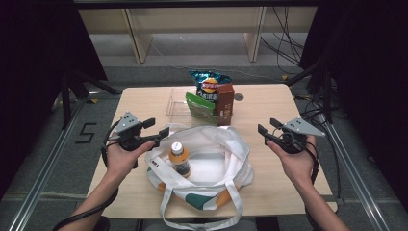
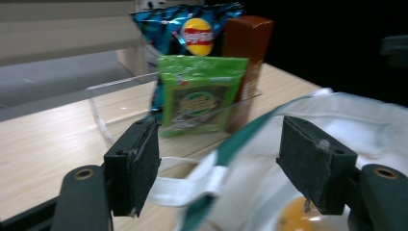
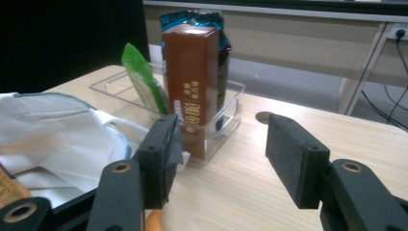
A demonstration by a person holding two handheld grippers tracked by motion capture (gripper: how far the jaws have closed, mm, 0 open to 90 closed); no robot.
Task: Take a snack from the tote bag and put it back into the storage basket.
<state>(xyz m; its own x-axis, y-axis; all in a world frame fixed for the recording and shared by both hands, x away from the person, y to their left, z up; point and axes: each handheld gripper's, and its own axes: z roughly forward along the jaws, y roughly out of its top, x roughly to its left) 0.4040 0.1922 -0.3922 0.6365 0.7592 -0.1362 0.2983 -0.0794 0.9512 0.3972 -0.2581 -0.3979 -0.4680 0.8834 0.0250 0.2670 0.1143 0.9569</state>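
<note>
A white tote bag [image 1: 211, 144] with green and orange trim lies open at the table's front middle, with an orange-capped bottle [image 1: 179, 158] inside it. My left gripper [image 1: 158, 127] hovers open at the bag's left rim; in the left gripper view its jaws frame the bag's edge [image 2: 337, 125] and handle without touching them. My right gripper [image 1: 267, 125] is open above bare table to the right of the bag, pointing toward the brown carton [image 3: 190, 82]. Nothing is between its jaws.
Behind the bag, a clear tray [image 1: 175, 103] holds a blue chip bag [image 1: 209, 83], a green packet [image 1: 198, 103] and the brown carton [image 1: 225, 101], all upright. A small round hole [image 1: 239, 96] marks the table beside it. Dark frames and cables flank the table.
</note>
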